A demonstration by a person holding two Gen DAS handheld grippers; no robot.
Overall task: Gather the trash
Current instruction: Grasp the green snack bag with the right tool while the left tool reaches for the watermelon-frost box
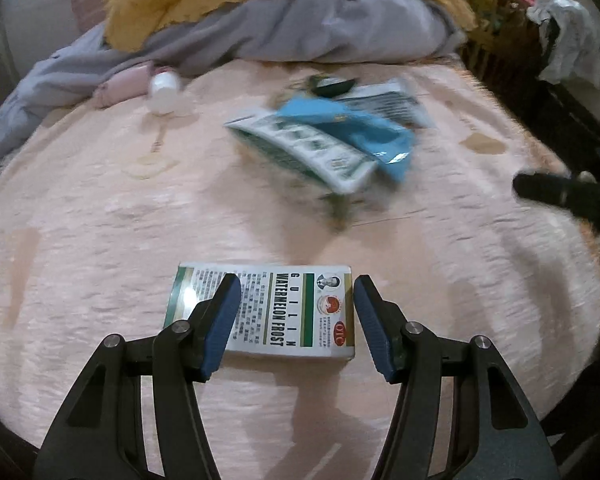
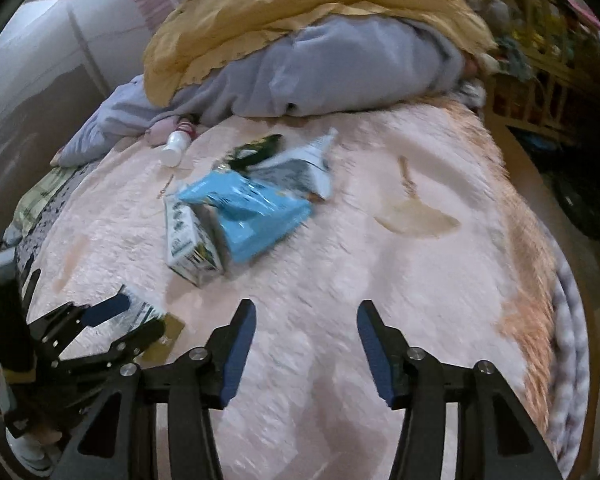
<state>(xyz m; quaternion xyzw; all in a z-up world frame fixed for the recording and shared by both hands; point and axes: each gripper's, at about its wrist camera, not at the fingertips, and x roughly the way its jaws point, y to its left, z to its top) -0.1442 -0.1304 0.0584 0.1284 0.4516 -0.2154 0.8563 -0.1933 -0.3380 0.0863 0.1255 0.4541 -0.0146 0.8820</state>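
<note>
A flat white and green box marked Watermelon Frost lies on the pink bed cover. My left gripper is open, its fingers on either side of the box, just above it. It also shows in the right wrist view at the lower left. Farther back lies a pile of trash: a blue wrapper, a green and white carton, another carton and a white bottle. My right gripper is open and empty over bare cover.
A heap of grey and yellow bedding lies at the back of the bed. A dark shelf with clutter stands to the right. The bed edge drops off at the right.
</note>
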